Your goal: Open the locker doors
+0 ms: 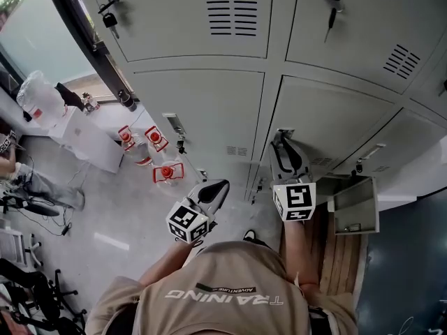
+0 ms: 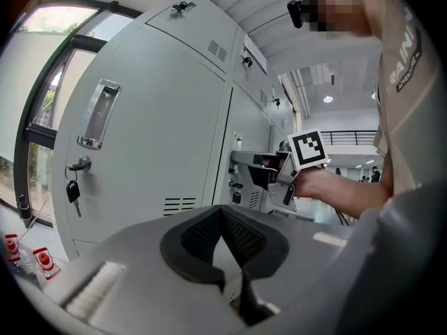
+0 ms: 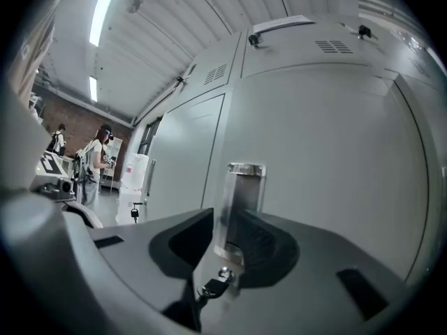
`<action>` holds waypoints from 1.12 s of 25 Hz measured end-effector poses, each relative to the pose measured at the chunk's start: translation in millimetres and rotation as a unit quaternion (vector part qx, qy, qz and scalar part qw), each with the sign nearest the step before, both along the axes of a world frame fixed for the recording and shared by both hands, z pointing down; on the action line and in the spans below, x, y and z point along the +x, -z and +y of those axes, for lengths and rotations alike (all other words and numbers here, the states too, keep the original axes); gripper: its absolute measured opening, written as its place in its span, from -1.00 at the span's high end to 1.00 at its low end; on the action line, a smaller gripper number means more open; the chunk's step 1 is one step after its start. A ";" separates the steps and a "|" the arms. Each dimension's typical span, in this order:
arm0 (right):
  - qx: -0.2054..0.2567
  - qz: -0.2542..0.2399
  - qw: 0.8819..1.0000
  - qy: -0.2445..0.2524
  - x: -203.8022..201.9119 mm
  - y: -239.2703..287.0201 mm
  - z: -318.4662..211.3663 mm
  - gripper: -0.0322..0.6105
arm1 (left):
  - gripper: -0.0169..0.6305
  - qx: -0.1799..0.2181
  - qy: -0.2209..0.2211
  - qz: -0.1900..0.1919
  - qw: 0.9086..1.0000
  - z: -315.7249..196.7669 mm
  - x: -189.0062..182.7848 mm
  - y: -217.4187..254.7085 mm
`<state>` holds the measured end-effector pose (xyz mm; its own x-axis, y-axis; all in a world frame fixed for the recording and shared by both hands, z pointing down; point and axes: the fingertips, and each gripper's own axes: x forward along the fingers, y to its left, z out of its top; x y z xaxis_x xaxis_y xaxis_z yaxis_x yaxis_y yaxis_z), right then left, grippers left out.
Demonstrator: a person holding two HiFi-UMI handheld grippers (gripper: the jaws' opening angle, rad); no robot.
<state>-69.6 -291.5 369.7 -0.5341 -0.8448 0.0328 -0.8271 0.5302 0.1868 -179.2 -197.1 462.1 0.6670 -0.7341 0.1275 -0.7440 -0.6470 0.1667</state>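
Grey locker doors (image 1: 202, 107) fill the wall ahead. My right gripper (image 1: 281, 138) reaches up to a lower door (image 1: 328, 121). In the right gripper view its jaws (image 3: 225, 223) stand apart around that door's chrome recessed handle (image 3: 242, 194), the pads (image 3: 262, 239) not pressing on it. A key (image 3: 215, 285) hangs in the lock just below. My left gripper (image 1: 222, 185) hangs lower and to the left, off the lockers, shut with nothing in it (image 2: 222, 215). It faces another door with a chrome handle (image 2: 98, 114) and a key (image 2: 72, 189).
A small locker door (image 1: 353, 204) stands open at the lower right. Bottles with red labels (image 1: 157, 142), a white box (image 1: 91, 139) and a large water jug (image 1: 38, 98) sit on the floor at left. Keys hang from upper doors (image 1: 331, 14). People stand far off (image 3: 98, 160).
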 end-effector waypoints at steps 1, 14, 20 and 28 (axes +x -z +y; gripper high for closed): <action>0.000 -0.001 1.000 0.005 -3.2 0.3 -2.2 0.67 | 0.93 0.000 0.000 0.000 1.000 -1.7 0.3 -0.2; 0.004 0.010 1.000 -0.014 1.1 -1.2 52.2 0.62 | 0.93 -0.015 -0.007 0.015 1.000 29.6 -7.9 -8.5; -0.013 0.009 0.998 -0.069 42.5 -4.8 121.6 0.59 | 0.93 -0.033 -0.063 0.046 0.996 63.3 20.9 -19.8; -0.009 0.048 0.991 -0.128 107.7 -4.4 179.0 0.58 | 0.93 -0.023 -0.115 0.044 0.992 89.4 68.5 -10.4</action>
